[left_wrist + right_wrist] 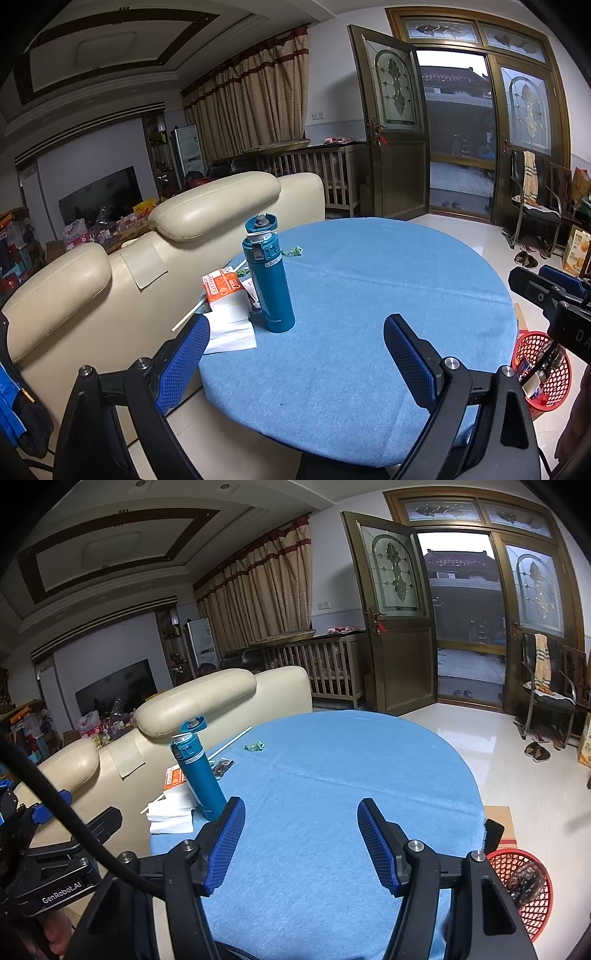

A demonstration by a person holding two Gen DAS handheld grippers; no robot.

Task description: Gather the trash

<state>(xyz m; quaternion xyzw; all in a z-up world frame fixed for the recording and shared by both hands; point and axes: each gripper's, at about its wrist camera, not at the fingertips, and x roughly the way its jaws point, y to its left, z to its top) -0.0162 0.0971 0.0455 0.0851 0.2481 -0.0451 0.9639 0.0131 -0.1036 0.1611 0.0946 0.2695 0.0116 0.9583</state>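
Hovering above the blue table (369, 295), left gripper (295, 354) and right gripper (301, 834) fingers spread, empty; paper litter (229, 314) at frame left.

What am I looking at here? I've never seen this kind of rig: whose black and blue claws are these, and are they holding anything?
No robot here: a person carries a two-finger gripper in each hand, each with a fisheye camera looking along its fingers. One picture comes from the left gripper, the other from the right gripper. Both are open and hold nothing.

Below them is a round table with a blue cloth. On its left side stand a teal flask with its lid flipped up, an orange-and-white carton, white paper, a long white stick and a small green wrapper. A red basket sits on the floor to the right, apparently for the trash.
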